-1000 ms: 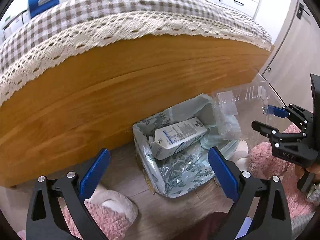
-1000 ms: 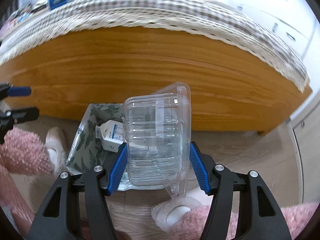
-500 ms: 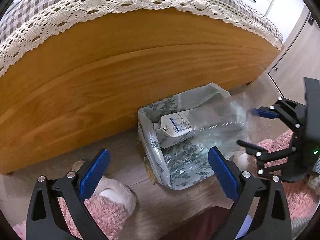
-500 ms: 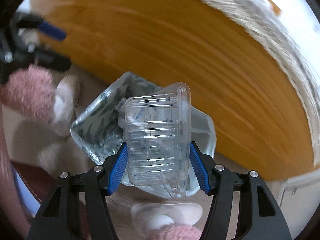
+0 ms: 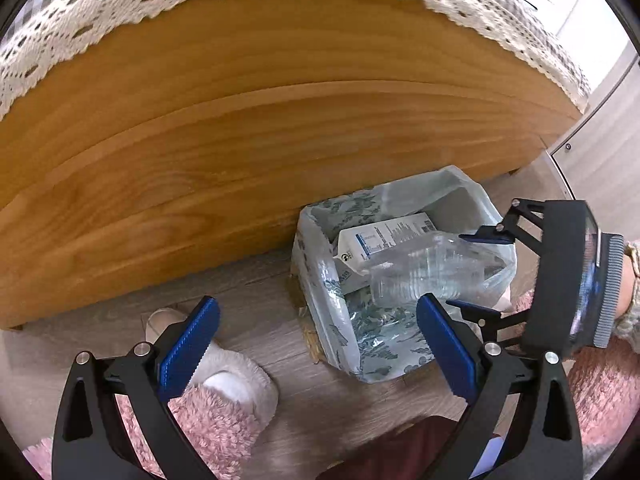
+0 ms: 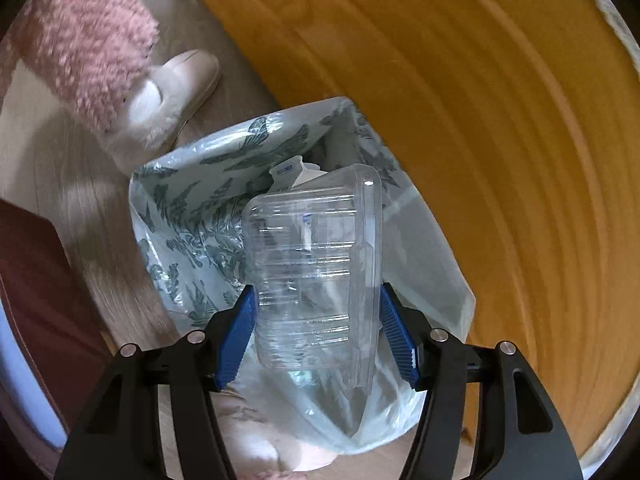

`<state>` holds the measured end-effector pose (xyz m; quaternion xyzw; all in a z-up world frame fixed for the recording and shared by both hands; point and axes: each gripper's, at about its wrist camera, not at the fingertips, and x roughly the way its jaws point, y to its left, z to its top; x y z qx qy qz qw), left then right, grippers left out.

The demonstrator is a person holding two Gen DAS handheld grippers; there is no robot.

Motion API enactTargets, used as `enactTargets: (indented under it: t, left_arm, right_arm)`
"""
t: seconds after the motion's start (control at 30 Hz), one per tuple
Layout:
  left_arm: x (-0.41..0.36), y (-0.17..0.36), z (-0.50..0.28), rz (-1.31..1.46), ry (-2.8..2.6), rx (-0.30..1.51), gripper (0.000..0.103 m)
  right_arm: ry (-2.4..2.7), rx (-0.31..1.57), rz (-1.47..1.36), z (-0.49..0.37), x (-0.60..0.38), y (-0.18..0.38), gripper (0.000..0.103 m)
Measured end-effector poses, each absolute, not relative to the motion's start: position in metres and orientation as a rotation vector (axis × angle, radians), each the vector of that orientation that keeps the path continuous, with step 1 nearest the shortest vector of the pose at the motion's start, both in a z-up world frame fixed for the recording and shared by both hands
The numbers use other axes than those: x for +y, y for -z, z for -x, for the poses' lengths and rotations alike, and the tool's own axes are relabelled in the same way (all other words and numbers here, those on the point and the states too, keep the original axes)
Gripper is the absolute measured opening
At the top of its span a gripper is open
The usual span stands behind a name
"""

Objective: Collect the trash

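a wide wooden bed frame (image 5: 248, 152) with a lace-edged checked cover (image 5: 80, 20) fills the far side of the scene. on the floor against it stands one small trash bin (image 5: 320, 280), lined with a leaf-printed plastic bag (image 6: 192, 216). one white carton (image 5: 384, 240) already lies inside.

the right tool (image 6: 316, 336) is clamped on one clear plastic clamshell container (image 6: 316, 272), its blue pads pressing the two sides. the container's long axis runs along the tool's pointing line, down into the bin mouth directly below it, so a release looks likely to drop it in.

the left tool (image 5: 316, 348) hangs open and empty, near the bin's left edge, farther from the container.

two pink fluffy slippers (image 5: 224, 404) are worn on the floor, one each side of the bin.
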<state>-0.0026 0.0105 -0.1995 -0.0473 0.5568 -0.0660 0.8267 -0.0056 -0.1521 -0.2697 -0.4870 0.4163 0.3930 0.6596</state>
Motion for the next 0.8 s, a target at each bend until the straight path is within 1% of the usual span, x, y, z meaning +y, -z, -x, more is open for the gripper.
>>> enactTargets:
  t: [0.17,0.57,0.67,0.8]
  left_arm:
    - [0.015,0.205,-0.001,0.117,0.134,1.201,0.095]
    - [0.024,0.216,-0.007,0.144,0.121,1.242,0.095]
    - [0.025,0.218,-0.009,0.150,0.122,1.252,0.095]
    - [0.024,0.220,-0.010,0.147,0.131,1.260,0.095]
  right_arm:
    - [-0.958,0.937,1.167,0.003,-0.141,0.282,0.060]
    - [-1.148,0.918,1.251,0.015,-0.123,0.280,0.059]
    - [-1.181,0.908,1.303,0.021,-0.121,0.287,0.059]
    - [-1.197,0.884,1.402,0.025,-0.116,0.312,0.059]
